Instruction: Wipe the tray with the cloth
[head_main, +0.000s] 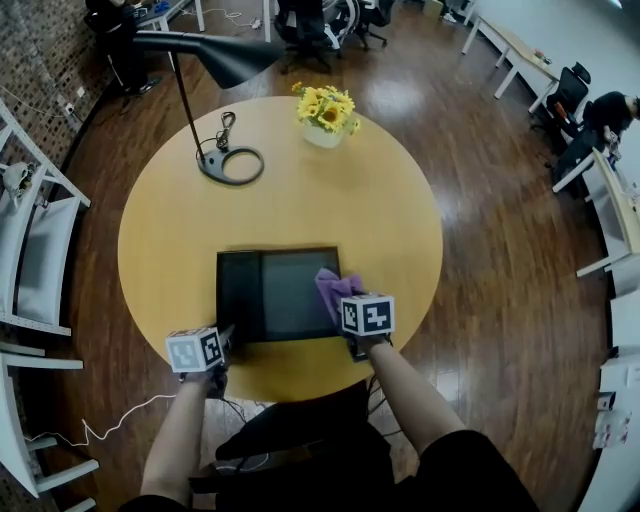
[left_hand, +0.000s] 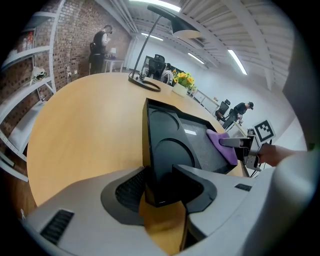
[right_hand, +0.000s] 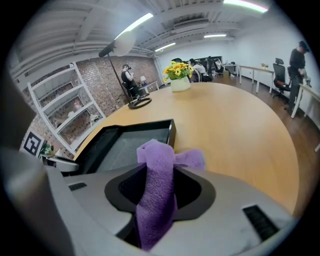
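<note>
Both arms reach forward and down, each with a gripper at its end.

The left forearm is bare and runs nearly straight ahead to the left gripper, which points downward at a slant. Its jaws stand apart astride the near left corner of the tray, and a gap shows between them below that corner. The right forearm, also bare below a dark sleeve, angles inward to the right gripper, which sits further forward than the left one and also tilts down. Its jaws are clamped on the cloth, which bunches up out of the grip and past the tips.
</note>
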